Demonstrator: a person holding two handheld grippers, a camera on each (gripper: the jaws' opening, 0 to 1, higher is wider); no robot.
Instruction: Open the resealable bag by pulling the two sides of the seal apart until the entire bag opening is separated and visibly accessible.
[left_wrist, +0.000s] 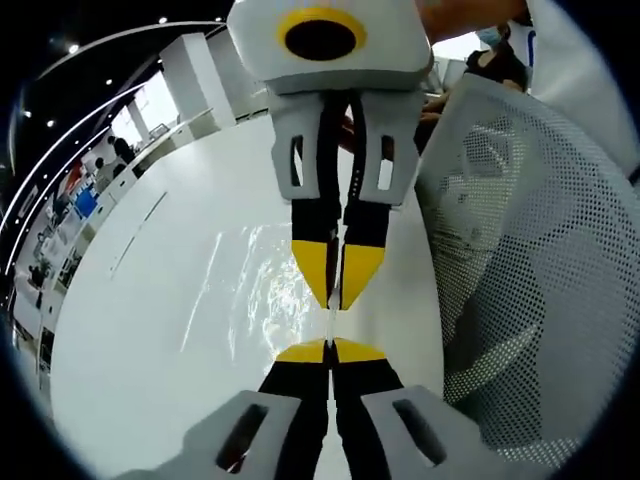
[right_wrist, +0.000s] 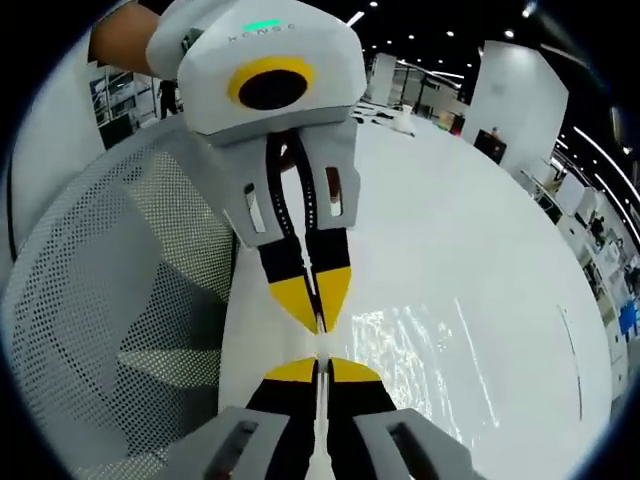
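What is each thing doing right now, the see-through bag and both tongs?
Clear crinkly plastic resealable bag: held taut between both tongs, top edge pinched; cannot tell if the seal is open.
Left yellow-tipped tongs: shut on the bag's edge.
Right yellow-tipped tongs: shut on the bag's edge, facing the left ones.
White mesh chair: empty, beside the white table.

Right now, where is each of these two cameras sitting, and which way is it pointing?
Left gripper view: rides on the left claw, looking along it across the white table at the clear bag; the right claw faces it from above.
Right gripper view: rides on the right claw, facing the left claw; a mesh chair stands beside it and a person's arm shows at the top.
Shared: both claws, tip to tip on the bag's edge, the table and the chair.
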